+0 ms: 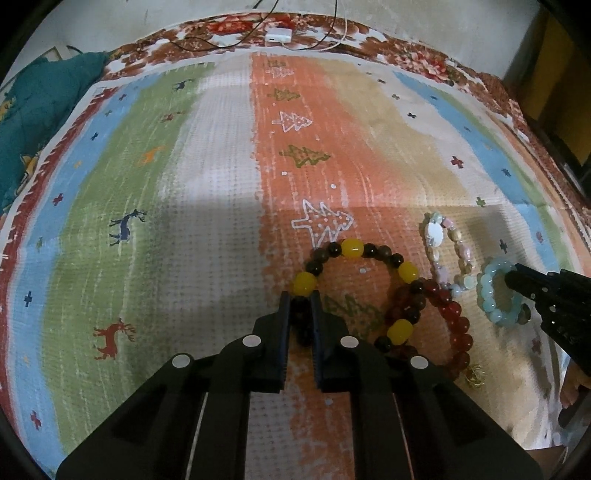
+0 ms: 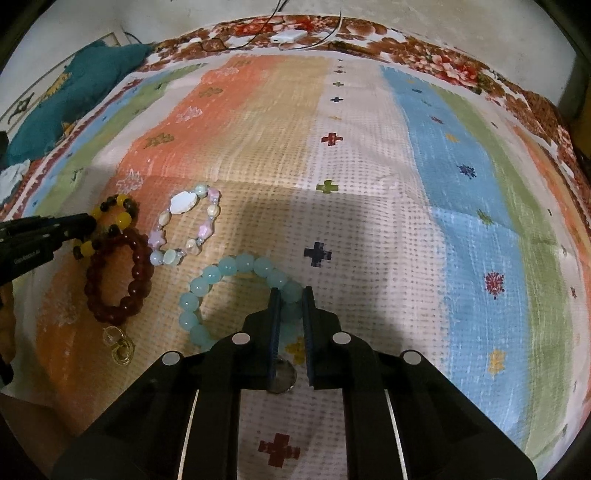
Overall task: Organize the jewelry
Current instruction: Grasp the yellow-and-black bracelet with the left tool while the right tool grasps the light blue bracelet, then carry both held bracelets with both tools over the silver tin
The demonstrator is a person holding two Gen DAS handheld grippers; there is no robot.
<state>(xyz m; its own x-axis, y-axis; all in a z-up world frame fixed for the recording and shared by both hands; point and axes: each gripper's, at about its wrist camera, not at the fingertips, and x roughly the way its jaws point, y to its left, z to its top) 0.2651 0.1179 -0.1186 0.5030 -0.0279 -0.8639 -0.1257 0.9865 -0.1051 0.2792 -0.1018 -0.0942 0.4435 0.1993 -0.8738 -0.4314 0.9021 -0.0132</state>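
Observation:
A bracelet of dark and yellow beads lies on the striped mat, and my left gripper is shut on its dark beads just below one yellow bead. It overlaps a dark red bead bracelet. A pastel shell-and-star bracelet lies further right. My right gripper is shut on the pale blue bead bracelet, pinching beads on its right side. From the left wrist view the right gripper reaches into that blue ring. The left gripper shows at the left edge of the right wrist view.
A small gold trinket lies below the red bracelet. A round coin-like disc sits under my right fingers. A teal cushion is at the far left, a white charger with cables at the back edge. Part of a hand shows at right.

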